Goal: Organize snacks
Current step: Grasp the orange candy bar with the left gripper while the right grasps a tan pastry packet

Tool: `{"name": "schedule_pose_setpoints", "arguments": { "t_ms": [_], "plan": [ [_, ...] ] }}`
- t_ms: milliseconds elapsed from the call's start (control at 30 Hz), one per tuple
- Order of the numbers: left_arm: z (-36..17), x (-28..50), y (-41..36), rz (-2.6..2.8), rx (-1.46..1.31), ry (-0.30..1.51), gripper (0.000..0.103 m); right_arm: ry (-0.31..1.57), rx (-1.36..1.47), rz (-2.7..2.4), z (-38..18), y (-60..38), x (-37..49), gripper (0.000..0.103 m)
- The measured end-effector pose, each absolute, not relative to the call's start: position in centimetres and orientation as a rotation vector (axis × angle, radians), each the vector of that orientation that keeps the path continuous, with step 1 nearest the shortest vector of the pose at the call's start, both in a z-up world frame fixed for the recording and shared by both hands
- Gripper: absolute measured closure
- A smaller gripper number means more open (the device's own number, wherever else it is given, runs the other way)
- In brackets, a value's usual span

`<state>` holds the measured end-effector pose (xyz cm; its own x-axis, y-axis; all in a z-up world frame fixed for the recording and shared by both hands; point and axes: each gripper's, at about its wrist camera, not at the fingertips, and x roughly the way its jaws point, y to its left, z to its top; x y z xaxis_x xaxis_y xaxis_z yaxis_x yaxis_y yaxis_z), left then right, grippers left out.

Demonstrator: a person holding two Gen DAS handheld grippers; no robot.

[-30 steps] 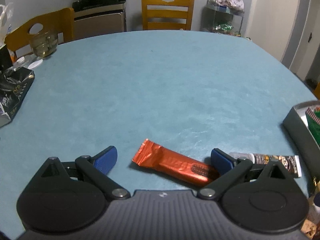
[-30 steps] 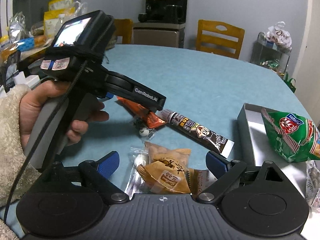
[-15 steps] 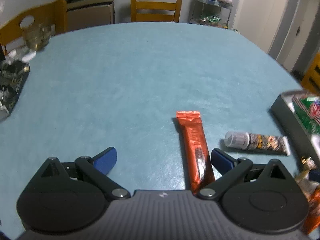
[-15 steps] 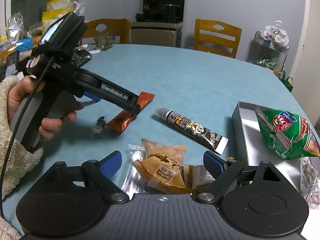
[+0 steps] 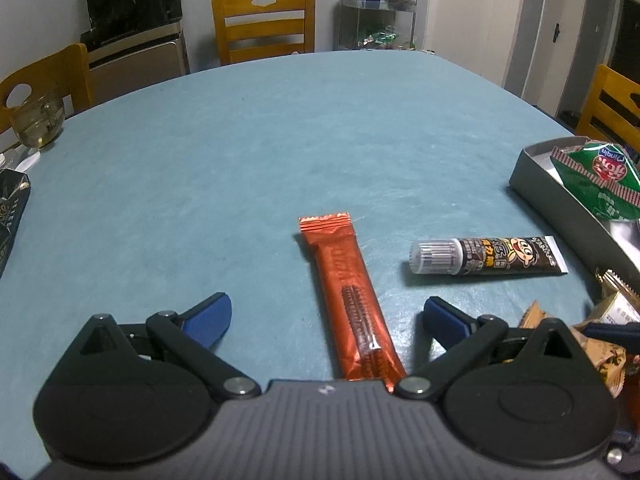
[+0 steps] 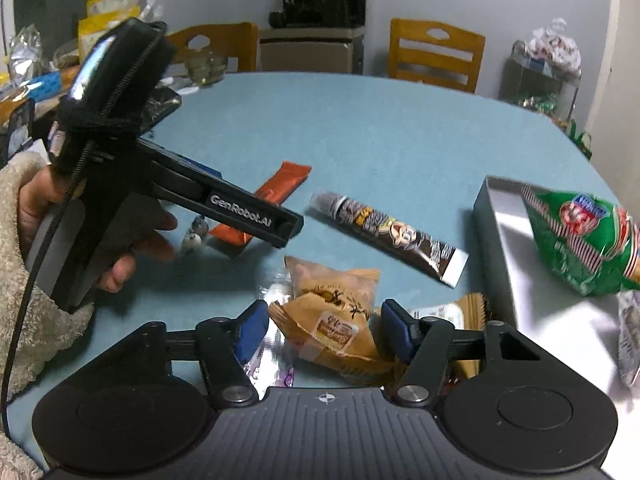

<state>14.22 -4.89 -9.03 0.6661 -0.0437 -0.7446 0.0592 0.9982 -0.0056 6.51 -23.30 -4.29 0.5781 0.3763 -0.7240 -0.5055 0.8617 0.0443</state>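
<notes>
1. The right tool (image 6: 324,330) has just been closing around a tan snack packet (image 6: 332,320) on the table (image 6: 380,140); contact unclear.
2. The left tool (image 5: 326,316) is open over an orange bar (image 5: 348,292).
3. Squeeze gently, then lift toward the grey tray (image 6: 504,232).

I see 1 rounded table (image 5: 304,136) under a blue-green cloth, carrying the following. An orange bar (image 5: 352,300) lies near my side, lengthwise away from me. Just beside it, to the right and apart, lies a brown tube (image 5: 488,256), cap (image 5: 434,256) toward the bar. A grey tray (image 5: 560,204) rests at the right edge. Tan packets (image 6: 332,312) lie in a heap near the tray, over a clear wrapper (image 6: 268,360). At the far left stand a glass cup (image 5: 38,124) and a dark box (image 5: 10,208). A small dark object (image 6: 194,236), too blurred to identify, lies beside the bar.
</notes>
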Motion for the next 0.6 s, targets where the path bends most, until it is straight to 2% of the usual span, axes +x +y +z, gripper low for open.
{"name": "schedule_pose_setpoints", "arguments": {
  "t_ms": [600],
  "plan": [
    [-9.6, 12.4, -4.5, -0.053, 0.019, 0.802, 0.000, 0.817, -0.113, 0.504, -4.8, -22.9, 6.9, 0.041]
  ]
}}
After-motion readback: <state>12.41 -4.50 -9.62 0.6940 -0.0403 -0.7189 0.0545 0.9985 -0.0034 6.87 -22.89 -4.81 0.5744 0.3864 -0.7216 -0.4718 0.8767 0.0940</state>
